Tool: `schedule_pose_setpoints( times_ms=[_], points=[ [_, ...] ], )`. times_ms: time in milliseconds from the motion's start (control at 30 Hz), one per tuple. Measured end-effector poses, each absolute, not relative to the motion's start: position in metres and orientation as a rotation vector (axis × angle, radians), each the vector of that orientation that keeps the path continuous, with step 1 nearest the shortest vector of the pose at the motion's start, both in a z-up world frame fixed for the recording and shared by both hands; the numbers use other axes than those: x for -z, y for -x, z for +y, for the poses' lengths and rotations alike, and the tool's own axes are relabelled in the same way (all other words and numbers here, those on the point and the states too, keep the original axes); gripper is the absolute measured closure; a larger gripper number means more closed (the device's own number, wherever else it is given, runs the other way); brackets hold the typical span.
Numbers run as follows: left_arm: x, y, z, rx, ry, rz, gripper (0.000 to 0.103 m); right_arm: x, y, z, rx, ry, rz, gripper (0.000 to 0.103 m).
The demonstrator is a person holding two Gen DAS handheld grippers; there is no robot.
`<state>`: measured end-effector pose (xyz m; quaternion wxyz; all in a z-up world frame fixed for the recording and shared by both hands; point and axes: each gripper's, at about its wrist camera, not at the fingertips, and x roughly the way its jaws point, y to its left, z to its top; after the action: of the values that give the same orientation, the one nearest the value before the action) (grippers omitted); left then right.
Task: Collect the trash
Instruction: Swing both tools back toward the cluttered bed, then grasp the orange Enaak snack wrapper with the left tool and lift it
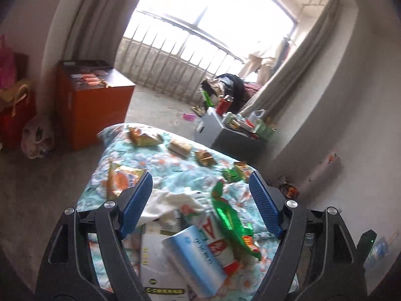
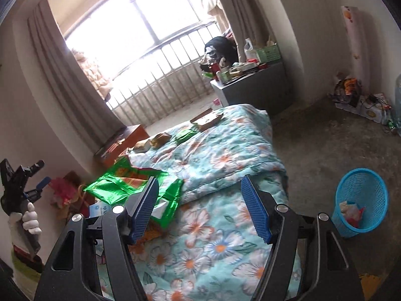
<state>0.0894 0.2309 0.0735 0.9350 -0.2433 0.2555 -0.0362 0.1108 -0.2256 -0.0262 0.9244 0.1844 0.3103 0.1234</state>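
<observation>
A: How are the grippers found?

B: The left gripper [image 1: 200,188] is seen with its jaws spread wide and nothing pressed between them; the right gripper [image 2: 199,195] is likewise parted and empty; a white-gloved hand [image 2: 27,219] is seen carrying the left tool at the edge of the right view.

A: And where is the trash?

B: It is scattered over the floral quilt [image 2: 225,150]; a green foil wrapper [image 1: 233,223] and a blue-and-white packet [image 1: 195,258] are lying just below the left jaws, beside a white crumpled cloth [image 1: 175,203]; an orange snack bag [image 1: 122,178] is seen by the left finger; smaller wrappers [image 1: 205,158] are strung in a row toward the far end of the bed. The blue basket [image 2: 361,200] is standing on the floor to the right of the bed, with a little rubbish already inside.

A: What could go wrong?

B: The quilt could be pinched together with a thin wrapper, since the fabric is soft and rumpled; slick foil could be lost from the pads on the way; the basket looks light and could be tipped if it is bumped.

A: The room?

B: A bare concrete floor is seen; an orange cabinet [image 1: 95,102] is standing by the curtained, barred window [image 1: 200,25]; a cluttered grey stand [image 2: 253,85] is set near the far corner.
</observation>
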Motion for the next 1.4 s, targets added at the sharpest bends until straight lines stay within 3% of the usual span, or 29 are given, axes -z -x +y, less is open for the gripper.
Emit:
schedule_pose_setpoints(
  times_ms=[400, 800, 1067, 1233, 1400],
  points=[
    [0.037, -0.136, 0.322, -0.034, 0.679, 0.709, 0.030, 0.006, -0.149, -0.142, -0.409, -0.212, 0.730, 0.036],
    [0.086, -0.204, 0.349, -0.040, 0.716, 0.832, 0.052, -0.041, -0.200, -0.048, -0.673, -0.103, 0.785, 0.036],
    [0.099, -0.215, 0.341, -0.023, 0.674, 0.863, 0.079, -0.055, -0.219, 0.030, -0.822, 0.082, 0.816, 0.036],
    [0.103, -0.214, 0.338, -0.012, 0.654, 0.867, 0.088, -0.057, -0.222, 0.083, -0.906, 0.330, 0.804, 0.037],
    [0.104, -0.210, 0.338, 0.000, 0.648, 0.850, 0.090, -0.045, -0.238, 0.125, -0.959, 0.480, 0.865, 0.041]
  ],
)
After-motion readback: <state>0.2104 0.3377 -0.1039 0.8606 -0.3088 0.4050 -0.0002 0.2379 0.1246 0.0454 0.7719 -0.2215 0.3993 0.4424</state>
